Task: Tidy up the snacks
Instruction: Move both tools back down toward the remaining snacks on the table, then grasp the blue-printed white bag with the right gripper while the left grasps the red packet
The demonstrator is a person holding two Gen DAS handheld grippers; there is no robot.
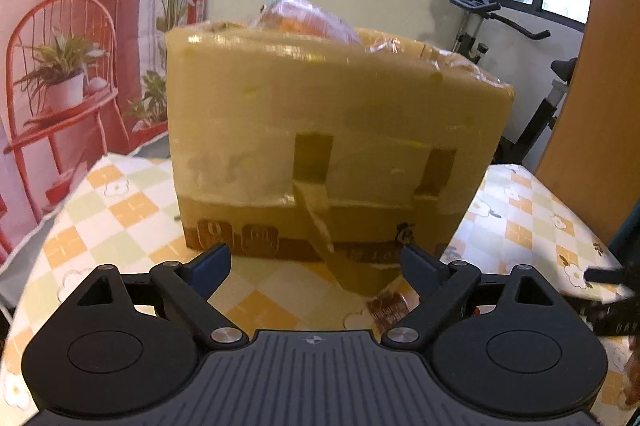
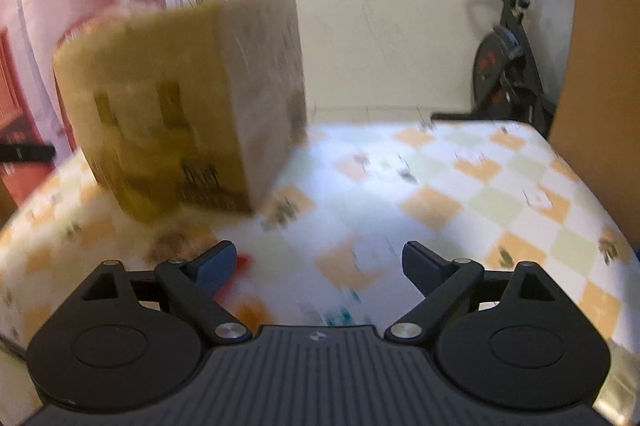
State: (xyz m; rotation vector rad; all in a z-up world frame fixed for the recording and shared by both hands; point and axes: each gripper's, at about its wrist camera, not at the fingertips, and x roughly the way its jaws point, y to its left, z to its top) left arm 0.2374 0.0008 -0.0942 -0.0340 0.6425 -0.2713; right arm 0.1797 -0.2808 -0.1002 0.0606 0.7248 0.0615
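Checked cloth (image 1: 120, 209) in orange, pale green and white covers the table; it bears the one large item, a cardboard box (image 1: 332, 129) wrapped in glossy tape. In the left wrist view the box stands upright at the middle of the cloth, its broad face square to the camera. A loose strip of tape (image 1: 320, 226) hangs down from that face to the cloth. Clear-wrapped snack packets (image 1: 312, 17) with orange contents rise above the box's open top; their number and kind cannot be made out.

Behind the table, an exercise bike (image 2: 508, 65) stands by the pale wall under the windows, and a printed backdrop (image 1: 68, 65) showing a red chair and potted plants hangs on the left.

Left gripper (image 1: 316, 266): pointed down at the foot of the box, jaws spread wide, nothing between them, pads clear of the cardboard. Its fingertips sit just short of the box's lower edge.

Right gripper (image 2: 318, 266): angled down over the cloth to the right of the box (image 2: 188, 105), jaws likewise wide apart and empty. This view is heavily blurred. Small red, orange and blue-green patches (image 2: 248, 310) lie on the cloth just under the jaws; what they are cannot be told.

A dark object at the right edge of the left wrist view is cut off by the frame and cannot be identified with certainty.
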